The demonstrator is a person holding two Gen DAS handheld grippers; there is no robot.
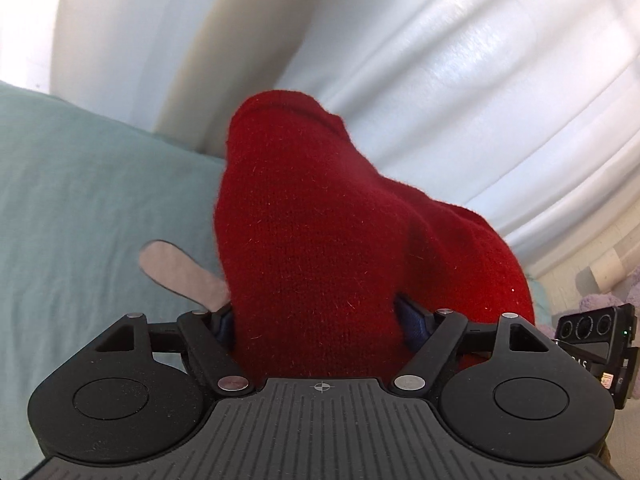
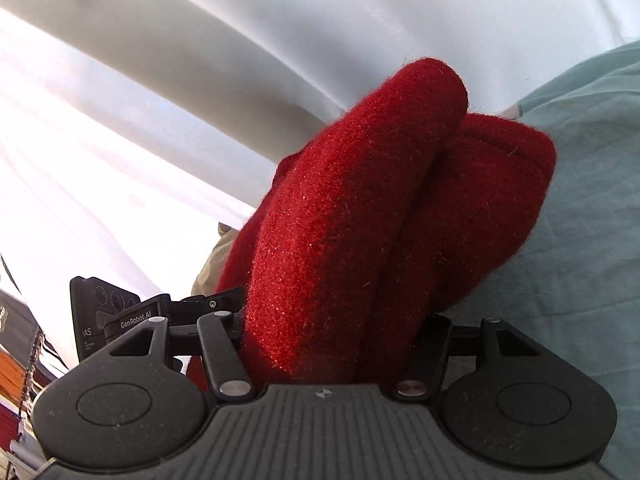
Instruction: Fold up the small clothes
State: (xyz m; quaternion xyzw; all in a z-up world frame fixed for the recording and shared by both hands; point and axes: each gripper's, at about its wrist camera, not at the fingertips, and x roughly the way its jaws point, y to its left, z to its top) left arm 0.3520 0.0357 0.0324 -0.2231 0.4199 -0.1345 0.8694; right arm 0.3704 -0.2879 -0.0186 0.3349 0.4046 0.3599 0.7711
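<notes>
Curtain [image 1: 460, 80] is hanging far behind a teal sheet [image 1: 80, 200]. A red knit [image 1: 320, 240] is rising doubled off the sheet, lifted probably to fold it. The left gripper [image 1: 320, 320] and right gripper [image 2: 332, 344] are each pinching its near edge.

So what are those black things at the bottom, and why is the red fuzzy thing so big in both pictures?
The black things are two grabbers, each held in a person's hand, with a camera on top looking forward. One picture comes from the left gripper, the other from the right gripper. The red fuzzy thing is a small knitted garment. It looks huge only because it sits right in front of each camera. Both grabbers are pinching it, one on each side. Under it lies a pale green sheet, with white curtains behind. A little grey tab pokes out beside the red cloth; I can't tell what it is.
</notes>
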